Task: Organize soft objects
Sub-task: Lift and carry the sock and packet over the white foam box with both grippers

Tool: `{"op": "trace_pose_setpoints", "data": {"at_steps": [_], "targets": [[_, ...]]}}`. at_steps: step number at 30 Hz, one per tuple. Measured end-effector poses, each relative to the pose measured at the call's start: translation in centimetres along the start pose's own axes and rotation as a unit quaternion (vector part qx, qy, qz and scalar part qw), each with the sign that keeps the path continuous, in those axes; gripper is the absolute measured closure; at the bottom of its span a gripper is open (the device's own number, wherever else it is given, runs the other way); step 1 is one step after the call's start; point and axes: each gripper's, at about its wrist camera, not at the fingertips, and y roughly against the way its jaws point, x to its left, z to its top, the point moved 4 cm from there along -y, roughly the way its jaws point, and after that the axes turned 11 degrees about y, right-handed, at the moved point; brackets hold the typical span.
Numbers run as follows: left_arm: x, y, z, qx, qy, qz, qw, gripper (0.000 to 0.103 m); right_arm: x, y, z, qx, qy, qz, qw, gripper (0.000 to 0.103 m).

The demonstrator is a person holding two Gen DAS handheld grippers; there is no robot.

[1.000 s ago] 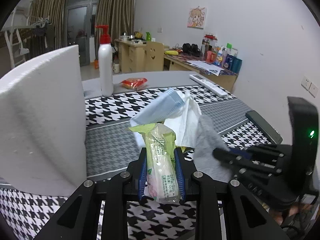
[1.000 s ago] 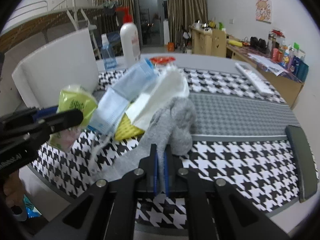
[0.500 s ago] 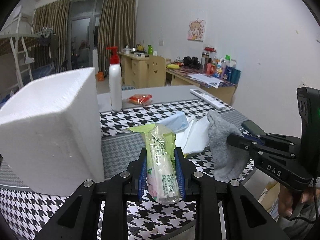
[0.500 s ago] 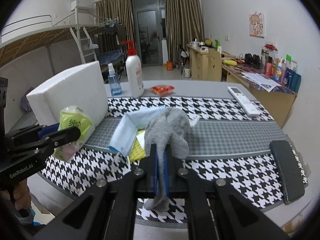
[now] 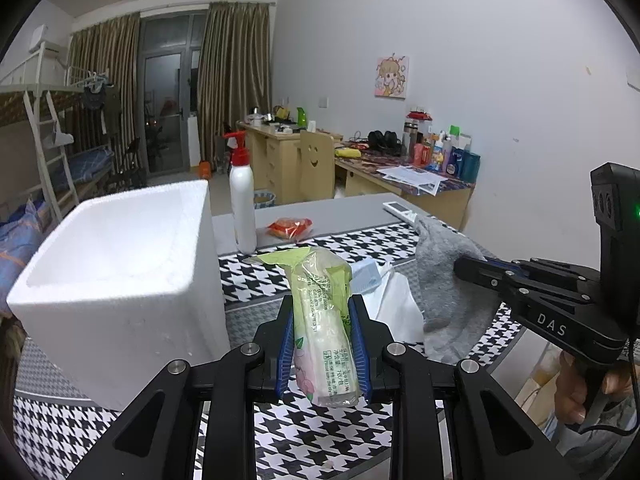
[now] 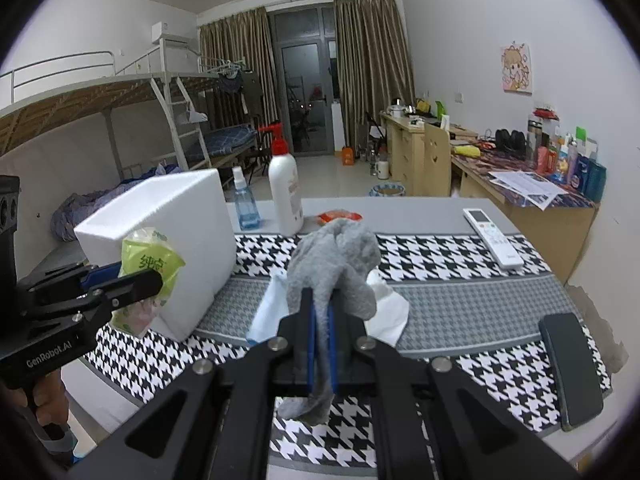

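Observation:
My left gripper (image 5: 322,308) is shut on a green and clear tissue pack (image 5: 320,320), held above the table's near edge. The same tissue pack (image 6: 146,264) shows at the left of the right wrist view. My right gripper (image 6: 320,312) is shut on a grey sock (image 6: 334,264) that droops over both sides of the fingers; the sock (image 5: 444,276) hangs to the right of the left gripper. An open white foam box (image 5: 116,272) stands at the left, close beside the pack. On the table below lie a blue face mask (image 5: 366,276) and white tissue paper (image 5: 400,308).
A houndstooth cloth (image 6: 440,248) covers the table. Behind stand a white pump bottle (image 6: 285,188), a small blue spray bottle (image 6: 245,200), an orange packet (image 5: 290,227) and a white remote (image 6: 492,236). A dark phone (image 6: 570,364) lies at the right edge.
Both grippers have risen with their loads. The table and the pile now sit lower in both views, and the foam box's open top has come into sight.

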Motion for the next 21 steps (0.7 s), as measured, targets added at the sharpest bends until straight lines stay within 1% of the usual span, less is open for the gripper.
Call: {"op": "trace_pose_setpoints", "data": {"at_steps": [3,14,21], "targets": [[0.1,0.4,0.8,-0.014,-0.003,0.004,0.9999,0.076,0.1,0.2,0.6,-0.010,-0.001,0.005,1.000,0.095],[0.2,0.5,3.0,-0.035,-0.013,0.009,0.9993,0.076,0.7,0.3,3.0,-0.030,0.008,0.002,1.000,0.095],[0.9,1.3,4.4,-0.064,-0.019,0.014,0.9977,0.076,1.0,0.3,4.6,-0.043,0.009,0.002,0.999,0.095]]}}
